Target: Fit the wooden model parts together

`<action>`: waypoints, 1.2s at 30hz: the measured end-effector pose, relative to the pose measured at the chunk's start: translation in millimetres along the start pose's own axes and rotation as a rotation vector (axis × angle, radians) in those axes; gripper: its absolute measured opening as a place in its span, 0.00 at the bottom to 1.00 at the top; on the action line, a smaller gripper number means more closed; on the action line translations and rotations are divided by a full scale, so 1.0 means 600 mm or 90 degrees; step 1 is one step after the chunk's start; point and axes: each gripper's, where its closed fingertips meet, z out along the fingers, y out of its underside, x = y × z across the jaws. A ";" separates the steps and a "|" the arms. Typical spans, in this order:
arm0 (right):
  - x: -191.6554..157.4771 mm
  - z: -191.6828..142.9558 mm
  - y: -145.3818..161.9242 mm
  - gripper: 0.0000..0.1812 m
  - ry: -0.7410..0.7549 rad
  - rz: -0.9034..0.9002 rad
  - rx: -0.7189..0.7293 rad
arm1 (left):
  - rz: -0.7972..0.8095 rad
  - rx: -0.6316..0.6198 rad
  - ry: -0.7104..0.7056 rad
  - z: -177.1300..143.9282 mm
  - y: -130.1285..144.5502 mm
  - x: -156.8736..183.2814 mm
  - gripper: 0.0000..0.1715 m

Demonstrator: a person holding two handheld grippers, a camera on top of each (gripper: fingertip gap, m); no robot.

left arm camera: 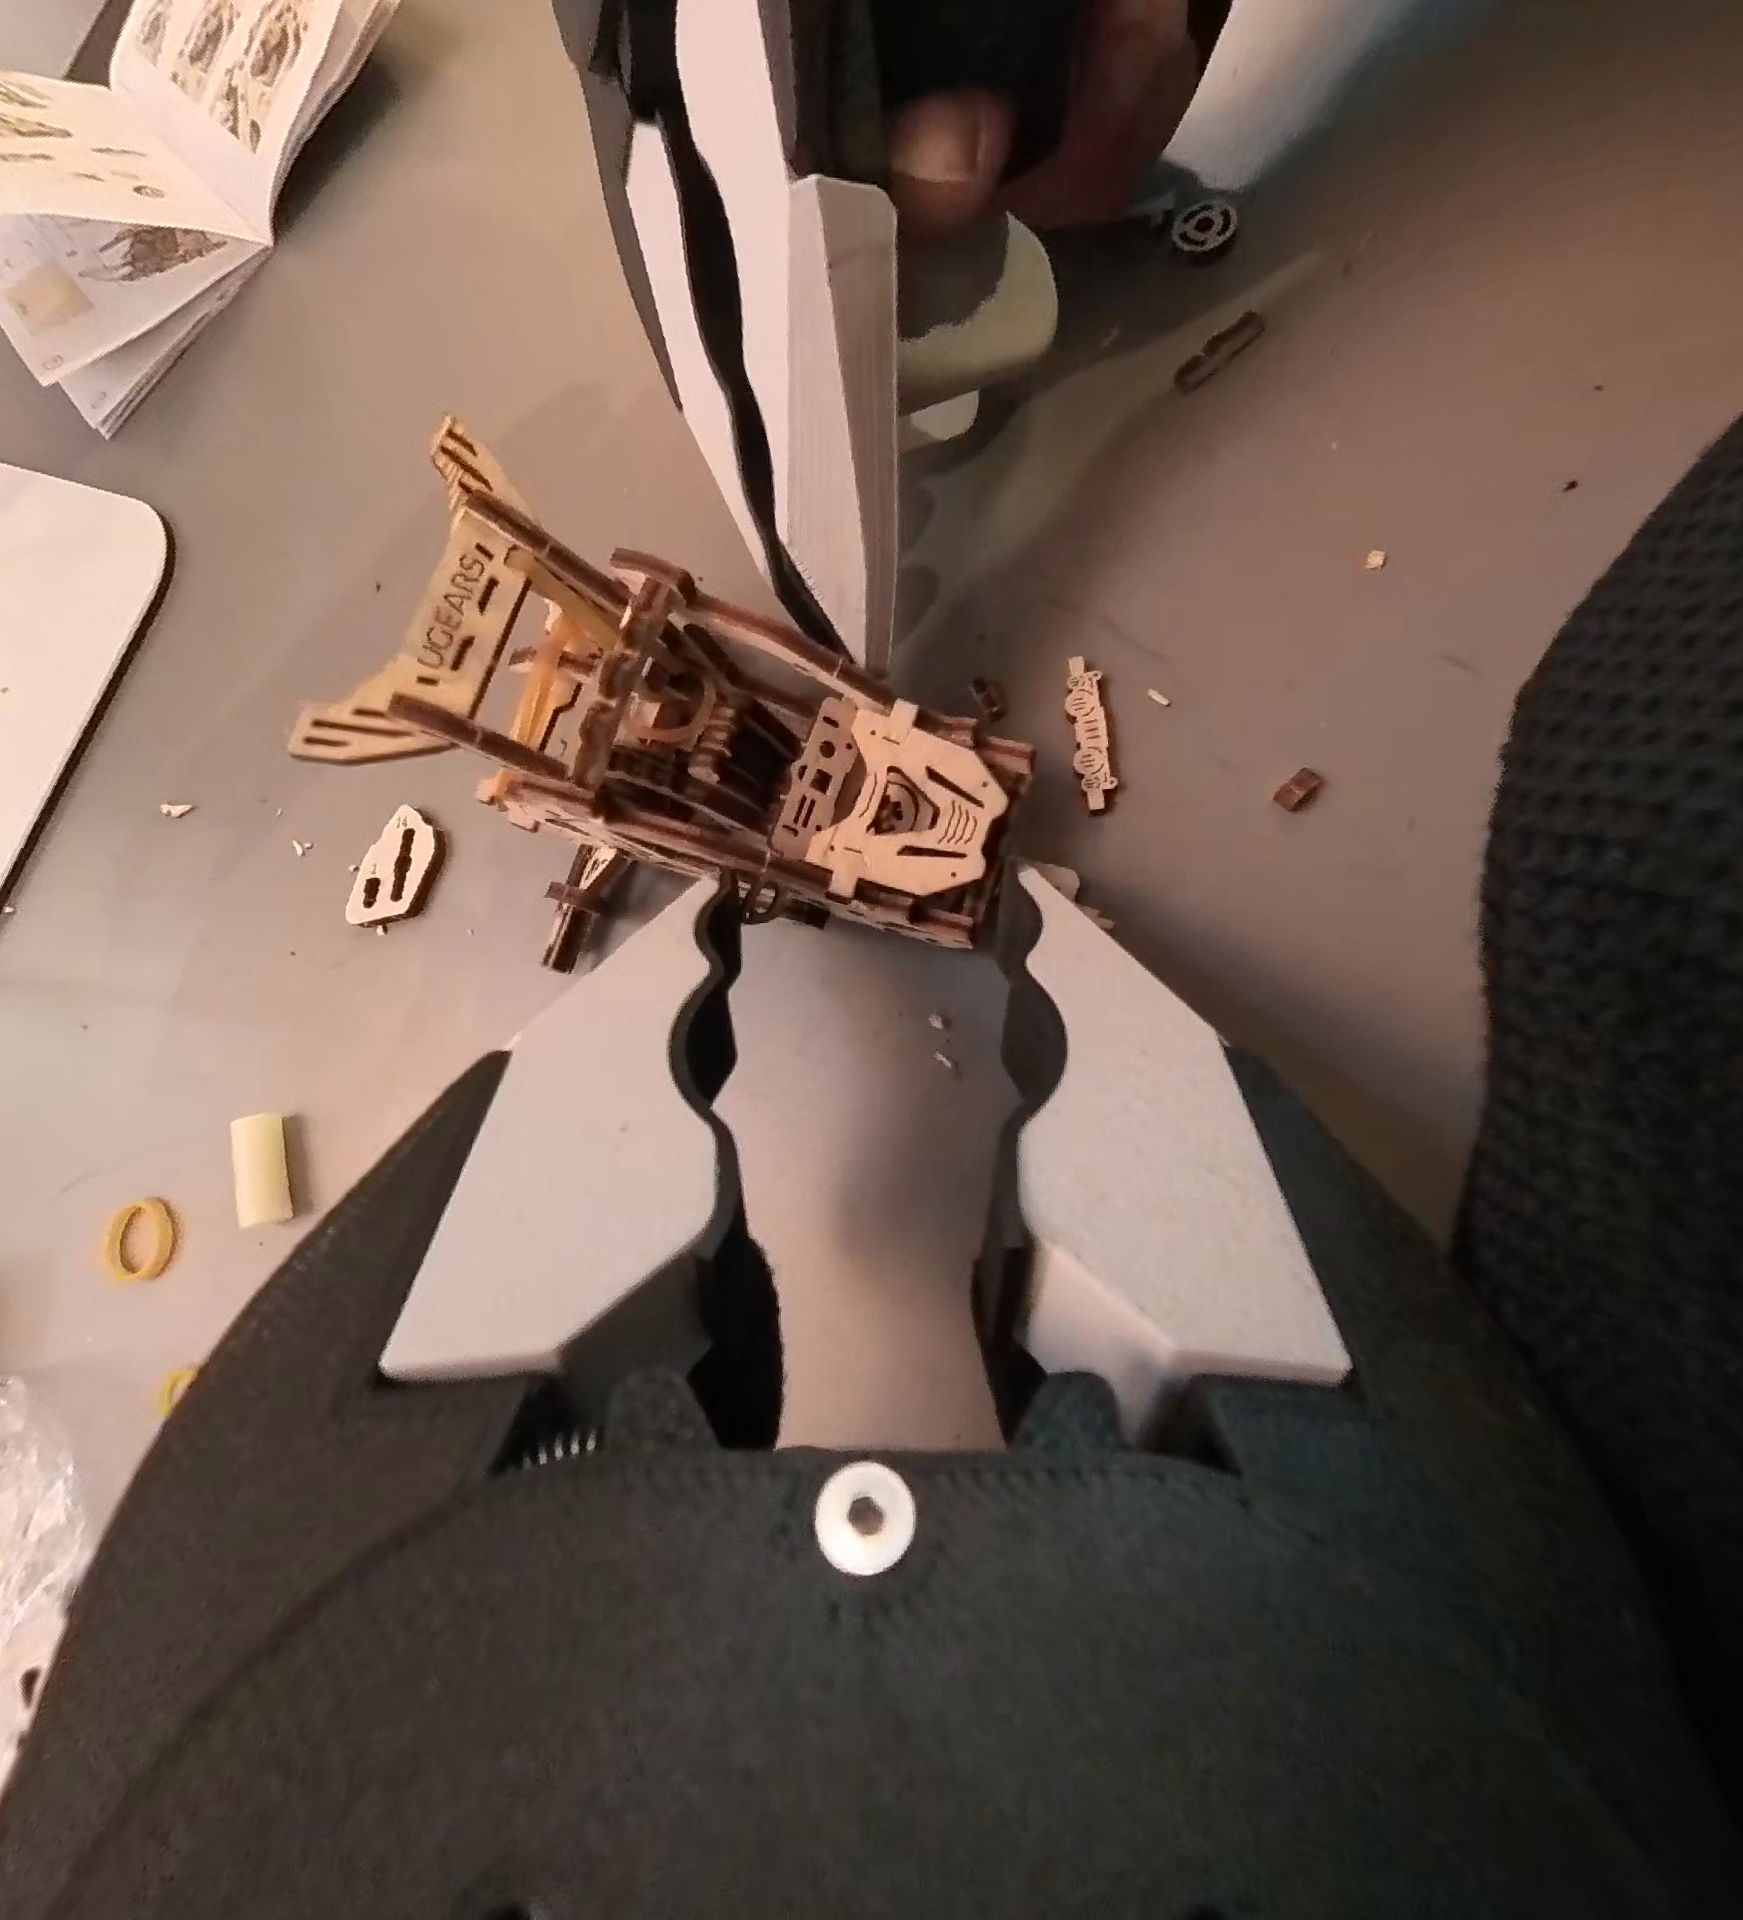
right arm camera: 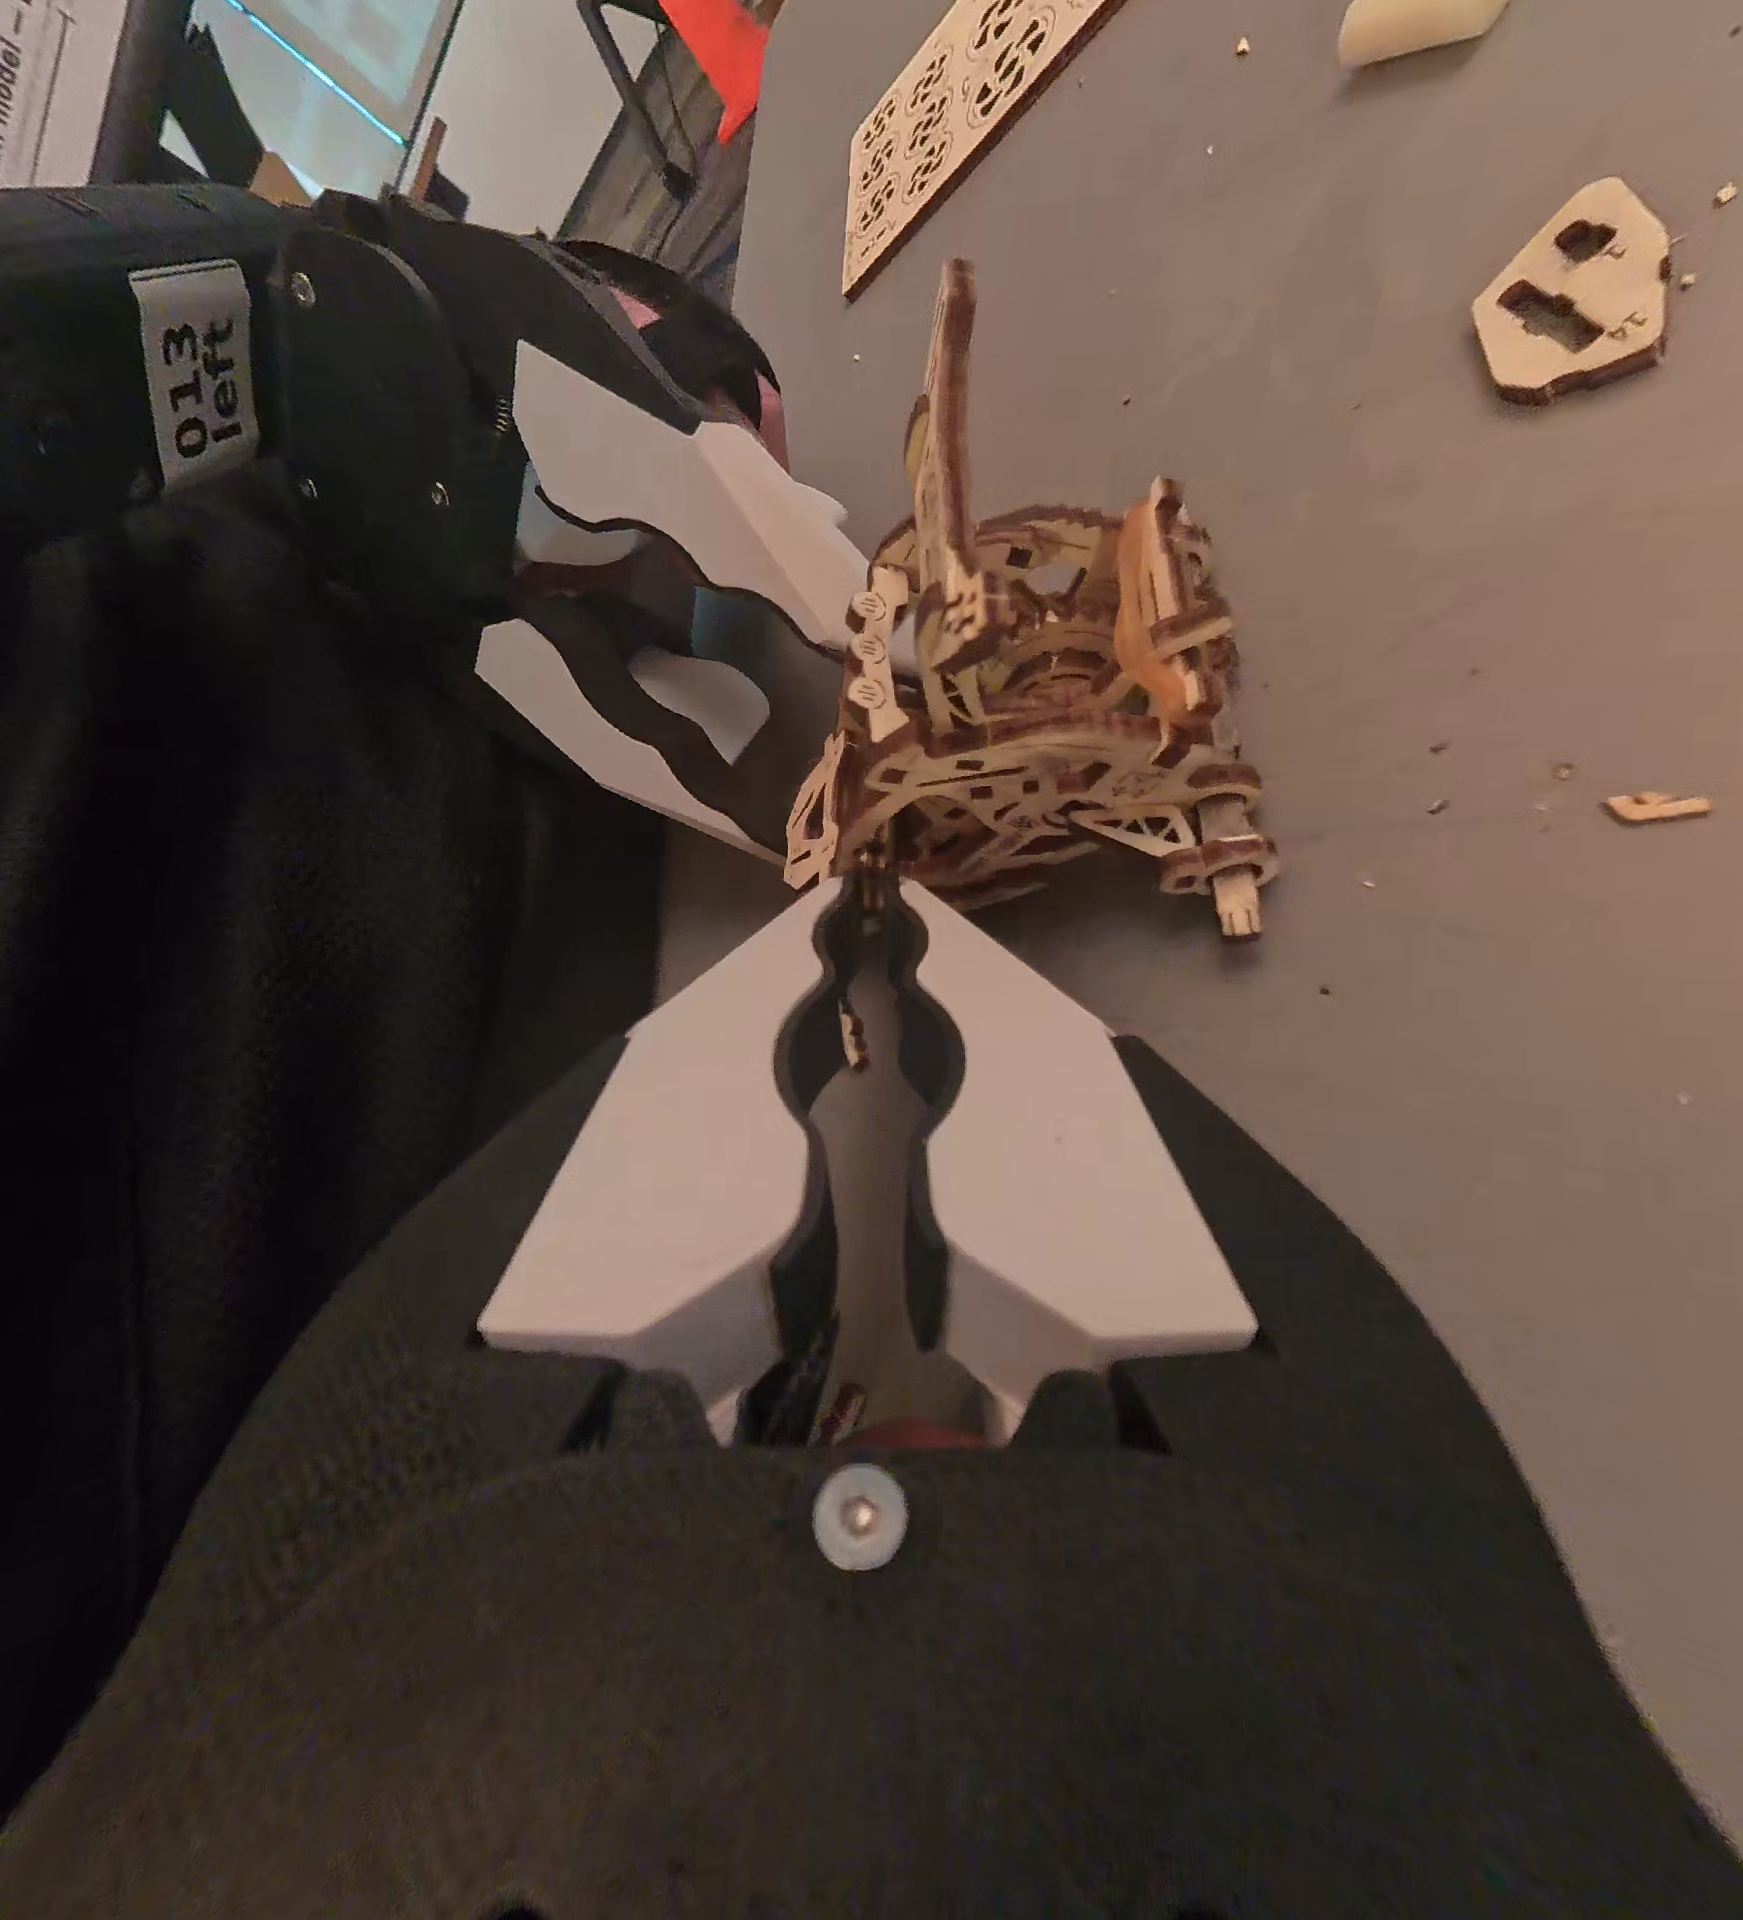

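Observation:
The half-built wooden model [left arm camera: 742, 758] lies on the grey table, its flared end plate pointing away to the left. My left gripper [left arm camera: 872, 899] holds the model's near end between its white fingers. In the right wrist view it [right arm camera: 794, 707] comes in from the left onto the model [right arm camera: 1033, 727]. My right gripper [right arm camera: 872, 904] is shut on a thin small wooden part [right arm camera: 853, 1029], whose far end touches the model's edge. In the left wrist view my right gripper [left arm camera: 836, 623] reaches down from above onto the model's long side rail.
An open instruction booklet [left arm camera: 108, 177] and a white board [left arm camera: 15, 644] lie at the left. Loose pieces lie around: a cut-out plate [left arm camera: 394, 868], a small strip [left arm camera: 1093, 748], a rubber band [left arm camera: 140, 1236], a pale tube [left arm camera: 262, 1169]. A wooden parts sheet [right arm camera: 940, 135] lies farther off. The grippers are tip to tip, or close to it. About 10 centimeters separates my left fingertips from the cut-out plate [left arm camera: 394, 868]. It is also in sight in the right wrist view [right arm camera: 1580, 285].

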 end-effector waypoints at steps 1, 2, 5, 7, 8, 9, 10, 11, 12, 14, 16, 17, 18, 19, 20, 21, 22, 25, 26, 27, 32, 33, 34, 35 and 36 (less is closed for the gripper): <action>-0.001 0.000 0.000 0.00 -0.005 0.003 -0.001 | -0.001 0.000 0.003 0.000 0.000 0.001 0.27; -0.002 0.001 0.000 0.00 -0.007 0.006 -0.001 | -0.002 0.000 0.005 0.000 0.000 0.001 0.27; -0.005 0.001 -0.001 0.00 -0.017 0.018 0.005 | -0.009 -0.006 0.013 0.000 0.001 0.002 0.28; -0.006 0.001 -0.002 0.00 -0.024 0.024 0.007 | -0.007 -0.007 0.012 0.000 0.001 0.001 0.28; -0.006 0.000 -0.003 0.00 -0.024 0.026 0.009 | -0.007 -0.007 0.011 0.000 0.001 0.000 0.28; -0.007 -0.001 -0.004 0.00 -0.028 0.031 0.013 | -0.005 -0.008 0.007 0.000 0.001 -0.002 0.28; -0.008 -0.001 -0.004 0.00 -0.033 0.036 0.014 | 0.001 -0.010 0.005 0.001 0.000 -0.002 0.28; -0.009 -0.002 -0.004 0.00 -0.037 0.039 0.015 | 0.004 -0.009 0.004 0.001 0.000 -0.002 0.28; -0.011 -0.002 -0.006 0.00 -0.044 0.044 0.019 | 0.002 -0.010 0.003 0.001 0.001 -0.003 0.28; -0.009 -0.001 -0.005 0.00 -0.042 0.048 0.015 | 0.004 -0.009 0.003 0.001 0.001 -0.003 0.28; -0.007 -0.001 -0.005 0.00 -0.041 0.052 0.012 | 0.004 -0.009 0.002 0.001 0.001 -0.003 0.28; -0.005 -0.001 -0.004 0.00 -0.039 0.054 0.010 | 0.007 -0.009 0.002 0.002 0.001 -0.003 0.28; -0.001 -0.001 -0.005 0.00 -0.028 0.056 0.011 | 0.008 -0.011 0.001 0.001 0.001 -0.003 0.27; 0.000 -0.001 -0.005 0.00 -0.021 0.054 0.013 | 0.008 -0.013 0.001 0.001 0.001 -0.005 0.28; 0.001 -0.001 -0.004 0.00 -0.019 0.057 0.015 | 0.009 -0.013 0.001 0.001 0.001 -0.004 0.28; 0.001 -0.001 -0.004 0.00 -0.019 0.063 0.017 | 0.007 -0.012 0.001 0.002 0.000 -0.004 0.28; 0.001 -0.001 -0.004 0.00 -0.018 0.066 0.018 | 0.005 -0.013 0.002 0.002 0.001 -0.004 0.28; 0.003 -0.001 -0.004 0.00 -0.013 0.069 0.020 | 0.015 -0.020 -0.003 0.004 0.002 -0.006 0.28; 0.003 -0.001 -0.004 0.00 -0.012 0.071 0.021 | 0.015 -0.020 -0.004 0.005 0.002 -0.006 0.28; 0.003 -0.001 -0.005 0.00 -0.010 0.072 0.024 | 0.015 -0.021 -0.004 0.005 0.002 -0.006 0.28; 0.001 0.000 -0.003 0.00 -0.018 0.089 0.024 | 0.017 -0.023 -0.002 0.004 0.003 -0.004 0.28; 0.001 0.000 -0.003 0.00 -0.019 0.092 0.024 | 0.018 -0.024 -0.001 0.004 0.003 -0.004 0.28; 0.001 0.000 -0.003 0.00 -0.020 0.095 0.025 | 0.017 -0.026 0.001 0.004 0.003 -0.004 0.28; 0.001 0.000 -0.003 0.00 -0.019 0.098 0.027 | 0.014 -0.027 0.004 0.005 0.003 -0.004 0.28; 0.001 0.000 -0.003 0.00 -0.018 0.101 0.030 | 0.006 -0.028 0.009 0.005 0.004 -0.004 0.28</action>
